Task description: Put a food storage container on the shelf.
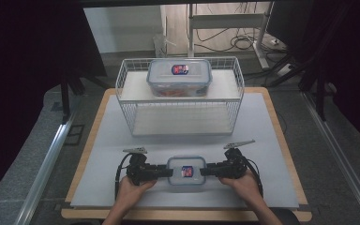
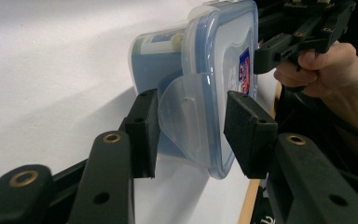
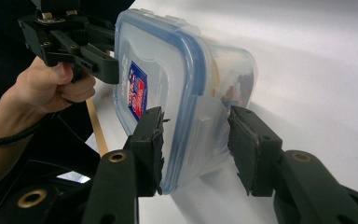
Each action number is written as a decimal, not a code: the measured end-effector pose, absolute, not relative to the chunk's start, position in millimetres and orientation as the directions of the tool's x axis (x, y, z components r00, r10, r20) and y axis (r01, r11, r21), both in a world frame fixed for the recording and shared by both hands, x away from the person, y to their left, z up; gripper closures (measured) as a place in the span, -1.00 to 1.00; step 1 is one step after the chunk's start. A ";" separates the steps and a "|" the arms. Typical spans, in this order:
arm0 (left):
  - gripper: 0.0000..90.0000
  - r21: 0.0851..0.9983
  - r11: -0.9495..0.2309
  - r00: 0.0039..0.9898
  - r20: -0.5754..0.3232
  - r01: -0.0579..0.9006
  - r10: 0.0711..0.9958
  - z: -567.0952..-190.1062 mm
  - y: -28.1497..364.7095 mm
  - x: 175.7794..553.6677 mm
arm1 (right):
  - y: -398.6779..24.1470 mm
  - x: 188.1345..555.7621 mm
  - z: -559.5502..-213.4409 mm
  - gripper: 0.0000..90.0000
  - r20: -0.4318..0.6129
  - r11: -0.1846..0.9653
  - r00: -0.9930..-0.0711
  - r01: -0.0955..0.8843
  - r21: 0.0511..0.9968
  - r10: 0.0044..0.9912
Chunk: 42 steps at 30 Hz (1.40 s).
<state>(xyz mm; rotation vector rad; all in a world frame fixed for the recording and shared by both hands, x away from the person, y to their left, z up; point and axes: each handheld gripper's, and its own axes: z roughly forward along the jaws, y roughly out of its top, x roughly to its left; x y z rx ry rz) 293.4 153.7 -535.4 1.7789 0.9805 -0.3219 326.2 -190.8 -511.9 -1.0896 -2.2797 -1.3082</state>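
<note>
Container (image 1: 186, 173) w/ blue-rimmed lid sits near table's (image 1: 272, 154) front edge, btwn both grippers: left gripper (image 2: 192, 133) and right gripper (image 3: 196, 149) (jaws open) straddle its end latches, not clamped.

- The small clear plastic box with a blue-rimmed lid (image 2: 214, 79) looks glossy and smooth.
- Each black gripper (image 2: 191, 135) has matt, grainy plastic pads.
- The white wire basket (image 1: 180, 96) is coated metal.
- The bench (image 1: 272, 140) carries a matt white sheet over light wood.
</note>
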 end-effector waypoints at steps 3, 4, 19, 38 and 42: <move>0.25 0.653 -0.124 0.624 -0.627 0.748 0.467 -536.0 154.0 292.8 | -190.8 326.0 -512.0 0.24 0.584 0.294 -0.664 0.740 0.605 0.467; 0.26 0.647 -0.113 0.616 -0.636 0.754 0.465 -536.4 154.1 293.0 | -190.8 325.9 -512.0 0.25 0.586 0.291 -0.661 0.742 0.604 0.469; 0.28 0.660 -0.036 0.601 -0.659 0.751 0.453 -519.9 157.0 300.0 | -192.2 324.3 -498.5 0.26 0.572 0.228 -0.664 0.725 0.650 0.480; 0.28 0.713 -0.037 0.639 -0.603 0.700 0.478 -465.0 162.8 315.6 | -191.3 340.8 -459.3 0.30 0.583 0.163 -0.693 0.692 0.703 0.424; 0.28 0.726 -0.036 0.647 -0.588 0.687 0.486 -446.7 164.0 319.4 | -190.0 347.3 -443.2 0.30 0.585 0.153 -0.698 0.686 0.711 0.413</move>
